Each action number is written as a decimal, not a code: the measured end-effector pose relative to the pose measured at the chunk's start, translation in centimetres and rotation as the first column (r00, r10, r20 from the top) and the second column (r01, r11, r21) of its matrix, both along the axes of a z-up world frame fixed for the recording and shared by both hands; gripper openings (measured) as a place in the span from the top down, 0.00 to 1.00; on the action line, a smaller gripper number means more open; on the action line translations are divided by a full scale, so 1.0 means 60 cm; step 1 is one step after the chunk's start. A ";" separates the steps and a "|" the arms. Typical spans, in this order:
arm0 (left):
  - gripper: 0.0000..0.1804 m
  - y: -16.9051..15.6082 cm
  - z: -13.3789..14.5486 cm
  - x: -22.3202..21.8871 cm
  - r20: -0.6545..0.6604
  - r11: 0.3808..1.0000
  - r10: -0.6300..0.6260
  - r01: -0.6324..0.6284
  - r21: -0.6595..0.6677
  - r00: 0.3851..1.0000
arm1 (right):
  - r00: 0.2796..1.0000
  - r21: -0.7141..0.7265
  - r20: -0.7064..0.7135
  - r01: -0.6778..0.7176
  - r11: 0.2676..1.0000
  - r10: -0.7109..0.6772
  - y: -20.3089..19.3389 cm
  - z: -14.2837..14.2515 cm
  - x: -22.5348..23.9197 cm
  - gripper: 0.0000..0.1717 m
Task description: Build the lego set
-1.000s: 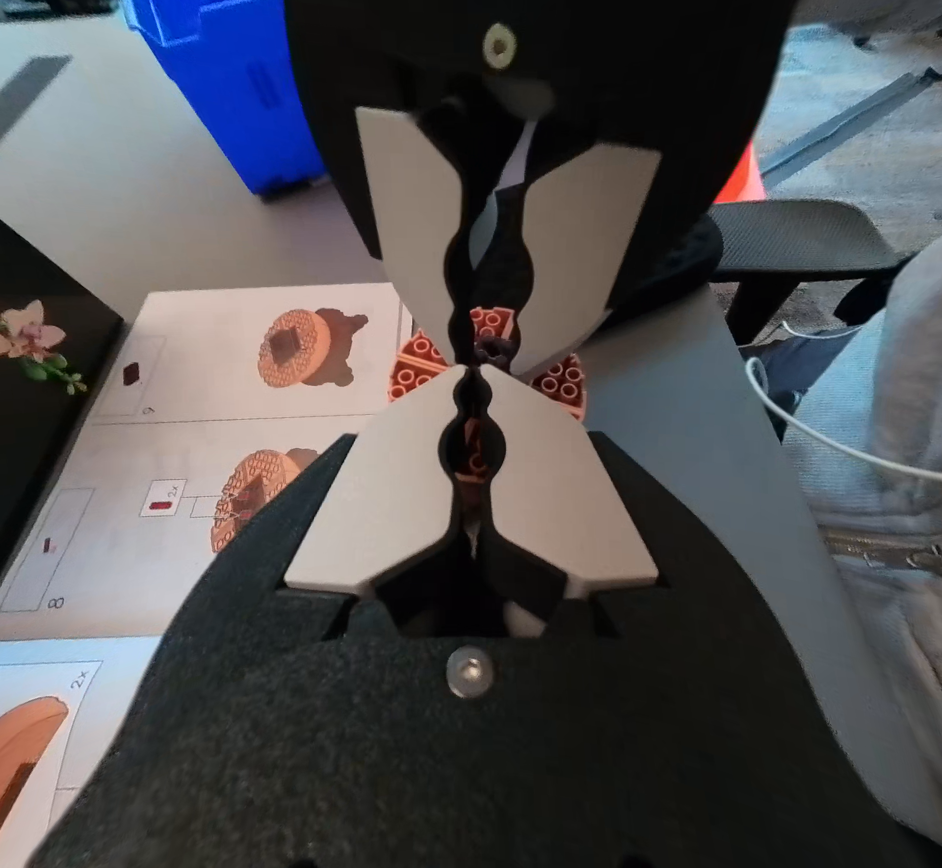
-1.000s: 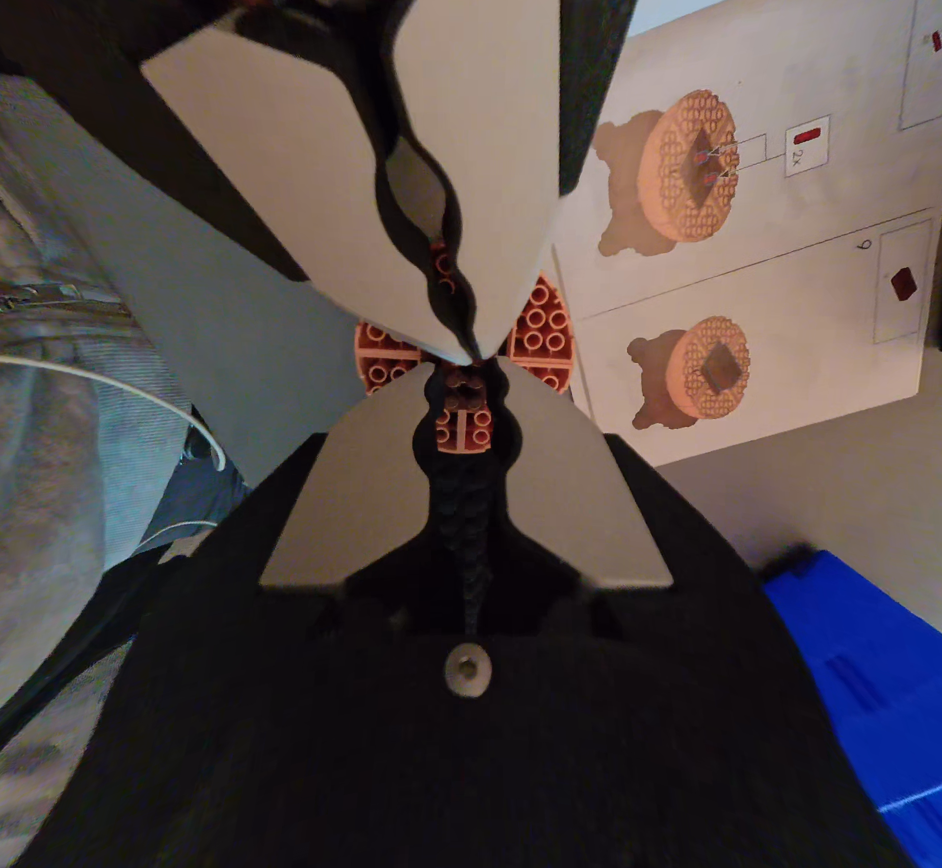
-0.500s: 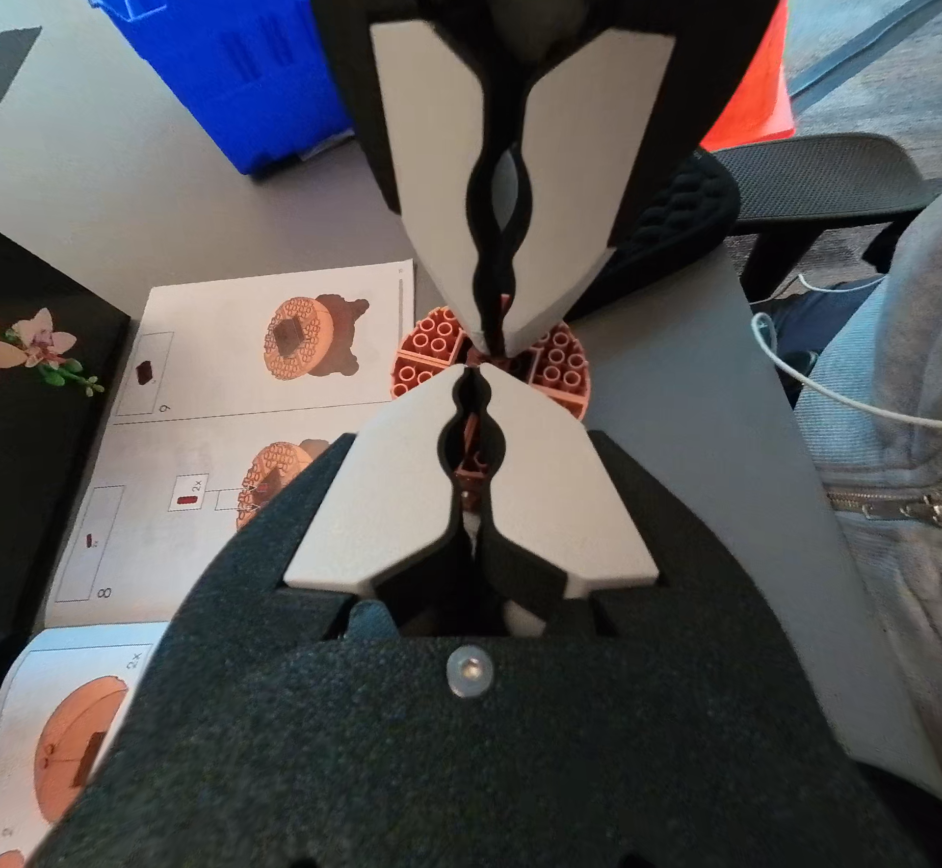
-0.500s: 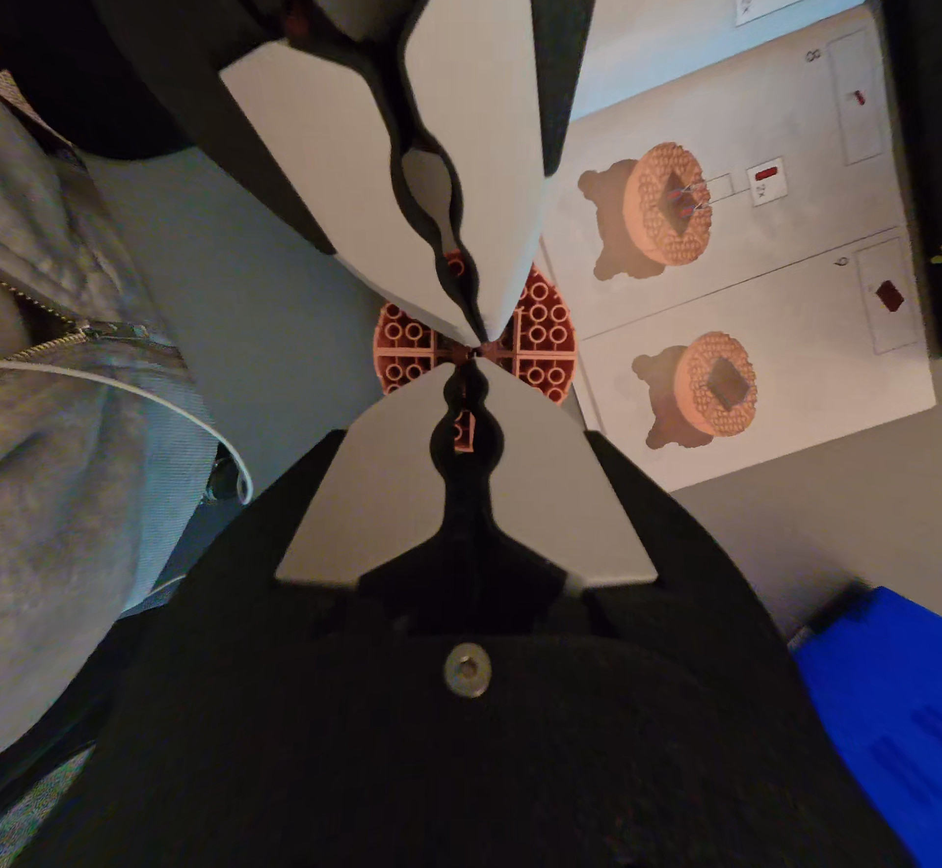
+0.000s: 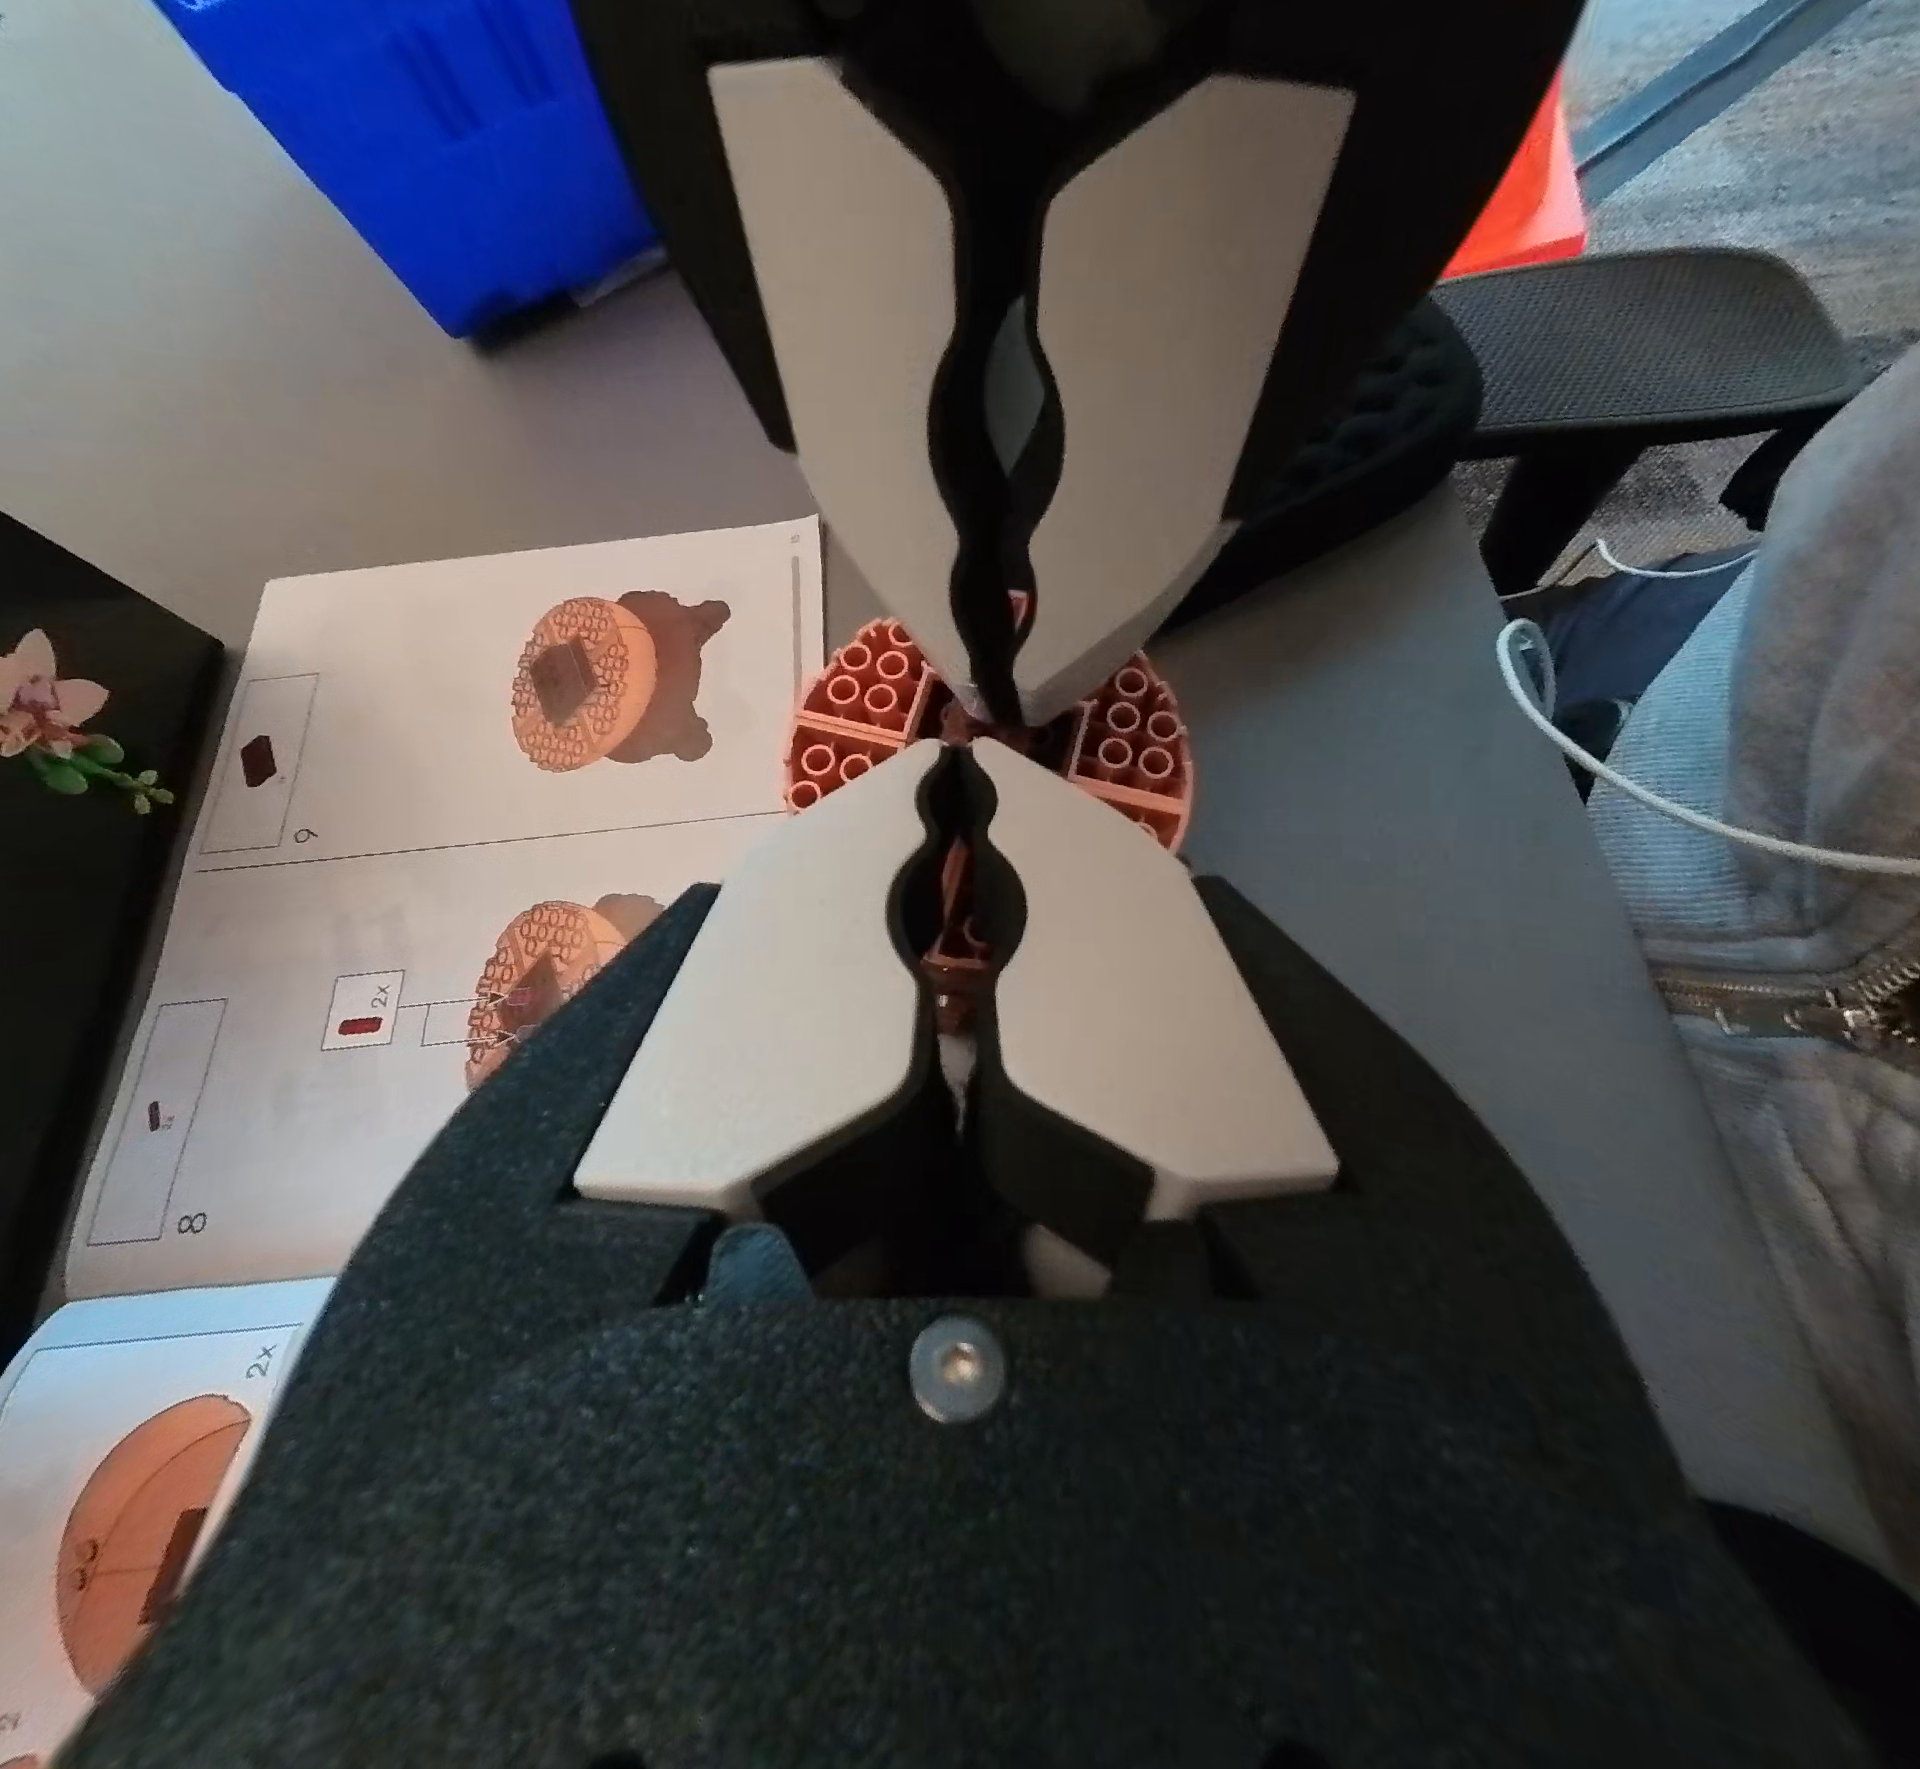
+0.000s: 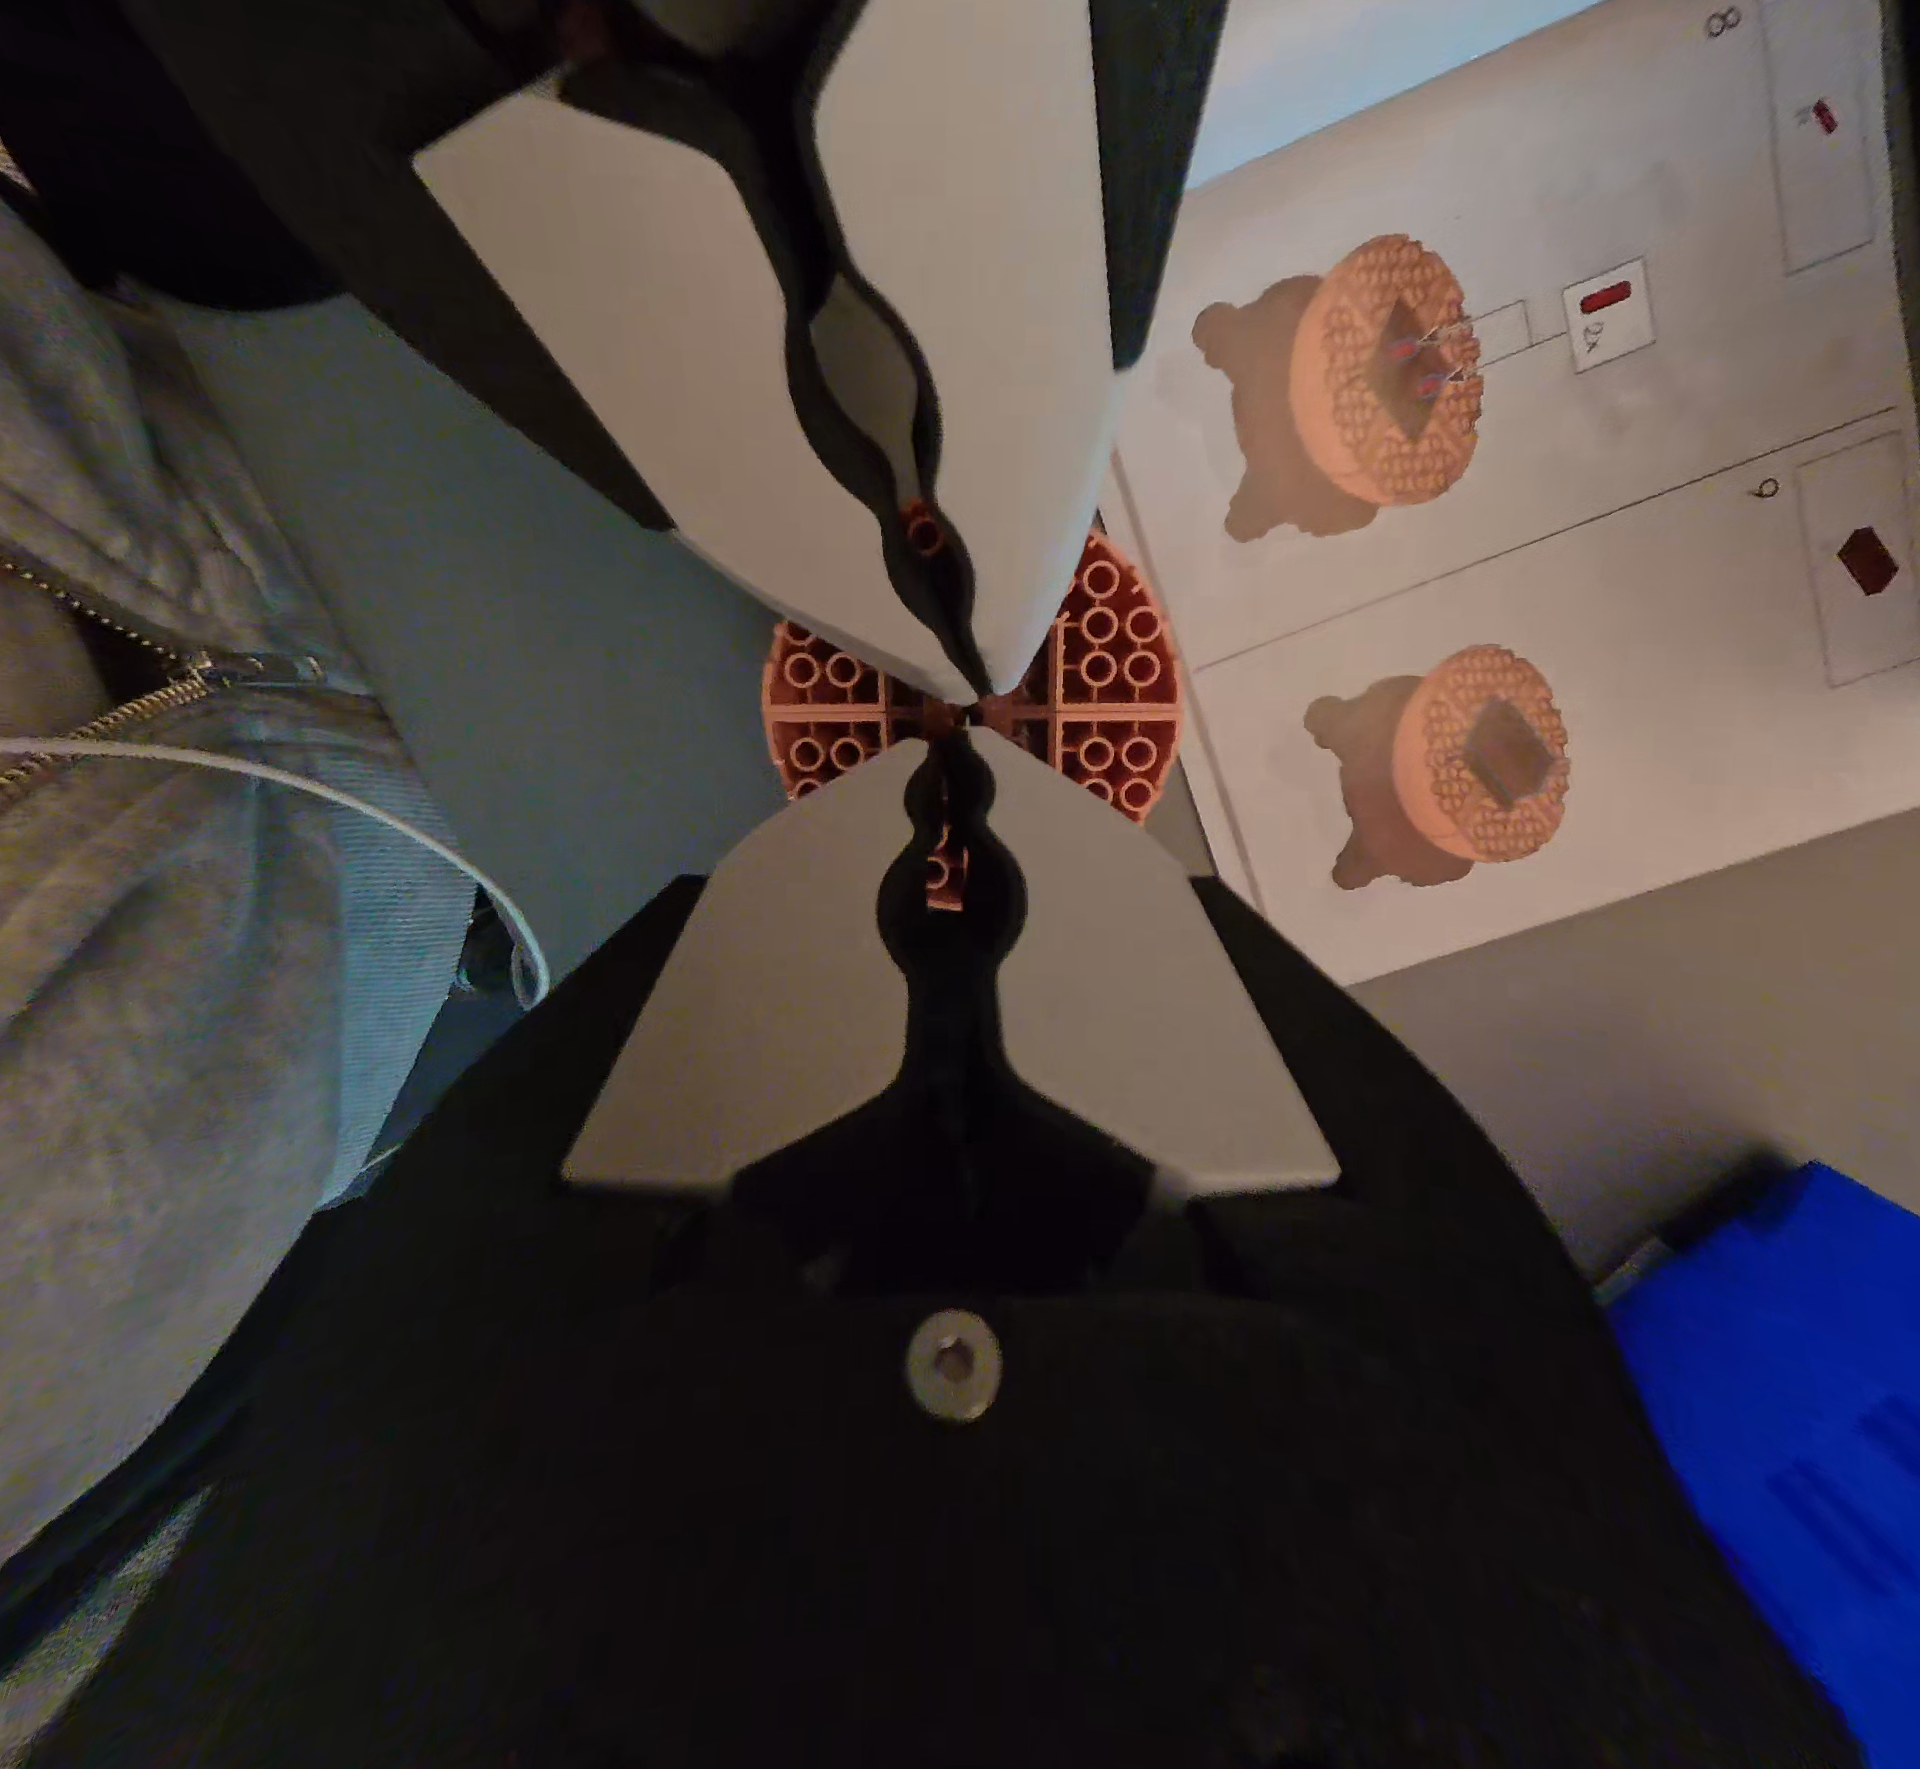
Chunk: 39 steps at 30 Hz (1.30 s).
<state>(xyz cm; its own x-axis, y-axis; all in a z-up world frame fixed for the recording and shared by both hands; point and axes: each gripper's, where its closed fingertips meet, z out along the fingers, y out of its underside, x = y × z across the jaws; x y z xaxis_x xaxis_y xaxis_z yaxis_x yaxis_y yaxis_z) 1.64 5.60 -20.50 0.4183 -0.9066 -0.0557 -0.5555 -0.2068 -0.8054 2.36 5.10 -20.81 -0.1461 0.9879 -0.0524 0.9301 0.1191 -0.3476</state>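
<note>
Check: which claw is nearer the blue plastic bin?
Right. The right claw sits beside the blue plastic bin; left claw is across the round orange brick disc from it.

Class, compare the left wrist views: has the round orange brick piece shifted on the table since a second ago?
No. The round orange brick piece still sits against the right edge of the instruction booklet, beside its upper diagram.

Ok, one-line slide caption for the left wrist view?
Two closed grey-fingered grippers, left and right, meet tip to tip over a round salmon-coloured brick disc beside an open instruction booklet.
</note>
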 end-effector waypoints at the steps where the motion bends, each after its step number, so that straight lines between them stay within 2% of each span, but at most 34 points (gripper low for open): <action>1: 1.00 0.000 0.000 0.000 0.009 1.000 0.002 -0.002 -0.007 1.000 | 1.000 -0.005 0.000 0.007 1.000 -0.007 0.000 0.000 0.000 1.00; 5: 1.00 -0.001 -0.001 0.000 0.018 1.000 -0.004 0.004 -0.021 1.000 | 0.998 -0.058 0.001 0.059 0.997 -0.060 -0.001 -0.001 0.002 1.00; 17: 1.00 -0.001 -0.002 0.000 0.036 1.000 -0.007 0.008 -0.029 0.999 | 0.998 -0.015 0.049 0.032 0.999 -0.032 0.000 -0.001 0.001 1.00; 21: 1.00 -0.001 0.001 0.000 0.016 1.000 -0.007 0.007 -0.019 1.000 | 0.996 -0.075 -0.087 0.024 0.997 -0.031 -0.002 0.001 -0.001 1.00; 24: 1.00 0.002 0.007 -0.003 0.025 0.999 0.008 -0.007 -0.050 1.000 | 0.961 -0.155 -0.265 0.043 0.987 -0.084 -0.005 0.037 -0.004 0.92; 26: 1.00 -0.002 0.039 -0.006 0.097 1.000 0.000 0.001 -0.011 0.995 | 0.919 -0.114 -0.377 0.080 0.990 -0.117 0.013 0.068 0.002 0.84; 27: 0.97 -0.006 0.050 -0.012 0.102 1.000 -0.012 0.011 0.013 0.995 | 0.914 -0.078 -0.391 0.082 0.994 -0.106 0.018 0.069 0.011 0.84; 28: 0.82 -0.010 0.050 -0.021 0.072 0.999 -0.028 0.027 0.025 0.997 | 0.917 -0.050 -0.390 0.072 0.996 -0.086 0.018 0.063 0.019 0.84; 29: 0.80 -0.012 0.044 -0.030 0.029 0.999 -0.039 0.038 0.035 0.999 | 0.921 -0.034 -0.383 0.061 0.998 -0.070 0.015 0.052 0.024 0.85; 32: 0.81 -0.016 0.025 -0.033 -0.004 0.993 -0.101 0.102 0.063 0.995 | 0.924 -0.031 -0.380 0.038 0.999 -0.047 0.003 0.017 0.021 0.91; 34: 0.86 -0.013 0.018 -0.029 0.017 0.991 -0.115 0.114 0.065 0.993 | 0.914 -0.022 -0.405 0.034 0.999 -0.040 0.006 0.010 0.014 0.92; 36: 0.89 -0.006 0.016 -0.028 0.041 0.990 -0.114 0.110 0.084 0.993 | 0.905 -0.032 -0.424 0.006 0.999 -0.019 0.006 0.011 0.009 0.92; 39: 0.88 -0.002 0.009 -0.027 0.040 0.988 -0.124 0.119 0.101 0.991 | 0.912 -0.039 -0.409 -0.042 0.998 0.022 0.001 0.007 0.004 0.89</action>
<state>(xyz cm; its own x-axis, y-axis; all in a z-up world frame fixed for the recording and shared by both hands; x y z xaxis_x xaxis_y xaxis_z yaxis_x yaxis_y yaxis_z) 0.04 5.48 -19.99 0.3097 -0.9419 -0.1304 -0.5332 -0.0585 -0.8440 2.62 5.17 -20.37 -0.1962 0.9802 -0.0270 0.7020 0.1212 -0.7017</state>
